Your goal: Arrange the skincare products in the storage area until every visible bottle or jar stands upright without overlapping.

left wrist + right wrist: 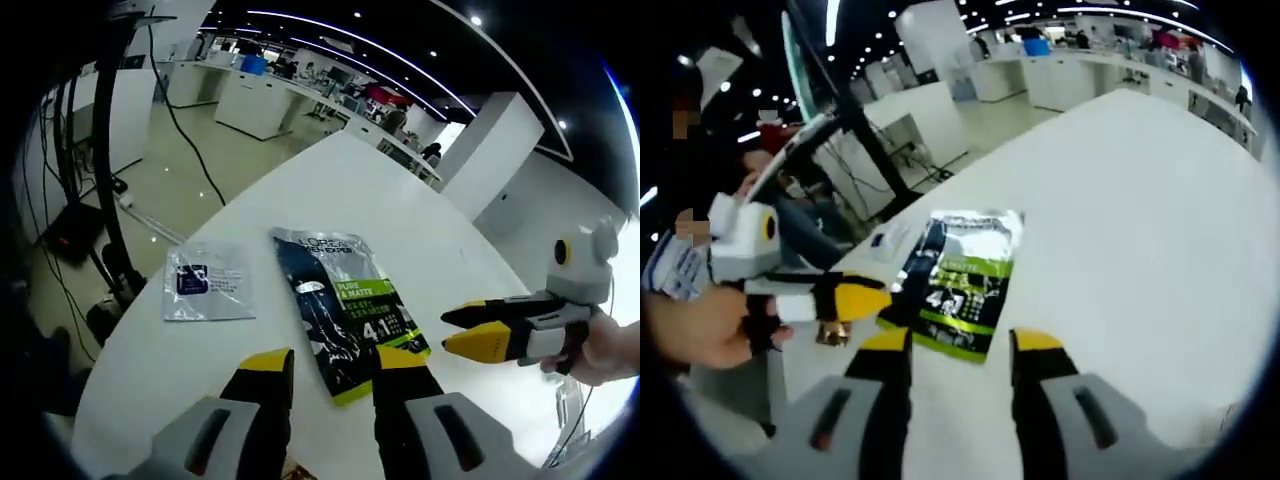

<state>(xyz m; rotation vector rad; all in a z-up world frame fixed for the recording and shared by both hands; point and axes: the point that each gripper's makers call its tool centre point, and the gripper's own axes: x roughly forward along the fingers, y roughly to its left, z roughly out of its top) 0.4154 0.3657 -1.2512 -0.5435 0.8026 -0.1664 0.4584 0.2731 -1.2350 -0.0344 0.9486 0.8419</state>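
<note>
In the left gripper view, the left gripper (333, 368) rises from the bottom edge with its two yellow-tipped jaws standing apart, nothing between them; the near end of a dark green and black sachet (345, 308) lies on the white table (420, 220) just ahead of the gap, its lime-edged corner close to the right-hand jaw tip, though whether the tip touches it cannot be told. The sachet lies flat, printed face up (the lettering reads "PURE & MATTE" and "4 in 1"). Beside it, a little apart, lies a smaller clear packet (208, 283) with a dark label, also flat on the table. From the right edge of this view the right gripper (462, 331) comes in, held in a person's hand (610, 350); its yellow jaw tips stand slightly apart, point toward the sachet and hold nothing, hovering near the sachet's side without touching it. In the right gripper view, the right gripper (950, 342) has its jaws apart and empty above the table, with the sachet (962, 278) just ahead of them. The left gripper (862, 300) enters from the left, held by a hand (700, 325), its yellow tip beside the sachet's edge; how far its jaws stand apart cannot be told here.
</note>
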